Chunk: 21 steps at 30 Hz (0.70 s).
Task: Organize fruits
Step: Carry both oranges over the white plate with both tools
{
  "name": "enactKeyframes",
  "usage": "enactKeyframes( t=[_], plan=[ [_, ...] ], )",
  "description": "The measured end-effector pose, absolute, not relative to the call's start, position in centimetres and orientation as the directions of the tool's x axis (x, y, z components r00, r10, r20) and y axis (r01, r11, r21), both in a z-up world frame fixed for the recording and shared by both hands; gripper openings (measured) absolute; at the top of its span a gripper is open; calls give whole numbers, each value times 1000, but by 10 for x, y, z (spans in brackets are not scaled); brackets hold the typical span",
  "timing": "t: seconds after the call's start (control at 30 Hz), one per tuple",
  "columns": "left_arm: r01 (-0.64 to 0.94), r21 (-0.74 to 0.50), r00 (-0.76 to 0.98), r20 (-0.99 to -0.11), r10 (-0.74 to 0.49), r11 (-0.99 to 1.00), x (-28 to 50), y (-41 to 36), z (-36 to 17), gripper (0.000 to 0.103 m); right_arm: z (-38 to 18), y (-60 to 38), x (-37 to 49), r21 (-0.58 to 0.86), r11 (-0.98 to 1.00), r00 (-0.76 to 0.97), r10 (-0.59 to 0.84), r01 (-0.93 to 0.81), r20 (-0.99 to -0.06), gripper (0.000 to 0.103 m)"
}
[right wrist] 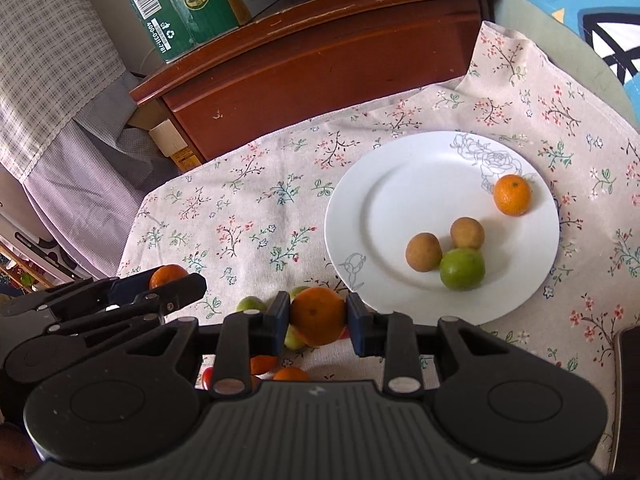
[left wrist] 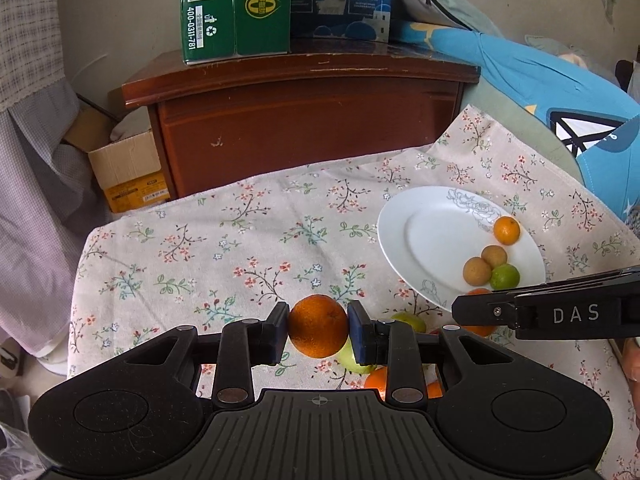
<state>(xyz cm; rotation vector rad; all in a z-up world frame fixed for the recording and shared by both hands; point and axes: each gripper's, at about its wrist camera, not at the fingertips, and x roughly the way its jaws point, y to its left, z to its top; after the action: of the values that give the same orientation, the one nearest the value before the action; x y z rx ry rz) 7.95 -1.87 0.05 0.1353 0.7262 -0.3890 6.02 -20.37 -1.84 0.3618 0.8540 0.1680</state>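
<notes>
The left gripper is clenched on a mandarin orange, one pad at each side of its widest girth. The right gripper is likewise clamped on a second mandarin orange. Both fruits appear to be clear of the cloth, near its front edge.

Handling: each mandarin is judged light, round and slightly yielding, with a dimpled skin that gives fair friction. Grip across the equator, as shown. Excess squeeze may bruise the fruit; an off-centre grip may let it roll out.

A white plate lies toward the right side of the cloth. It carries a small orange at its far rim, plus two brown fruits and a lime-green fruit clustered together. Loose green and orange fruits lie at the front edge, partly hidden under the grippers.

The surface is a floral tablecloth, soft and creased, so a released fruit may roll. Behind it stands a dark wooden cabinet carrying a green carton.
</notes>
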Motion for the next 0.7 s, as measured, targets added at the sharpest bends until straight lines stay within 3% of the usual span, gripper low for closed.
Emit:
enactKeyframes(
  t=[0.2, 0.7],
  plan=[
    [412, 19, 707, -637, -306, 911, 75, -28, 10, 29, -7, -208, 59, 387, 922, 673, 293, -10, -679, 30],
    [440, -55, 684, -626, -374, 896, 94, -42, 28, 29, 19, -232, 67, 362, 932, 729, 251, -5, -636, 30]
  ],
)
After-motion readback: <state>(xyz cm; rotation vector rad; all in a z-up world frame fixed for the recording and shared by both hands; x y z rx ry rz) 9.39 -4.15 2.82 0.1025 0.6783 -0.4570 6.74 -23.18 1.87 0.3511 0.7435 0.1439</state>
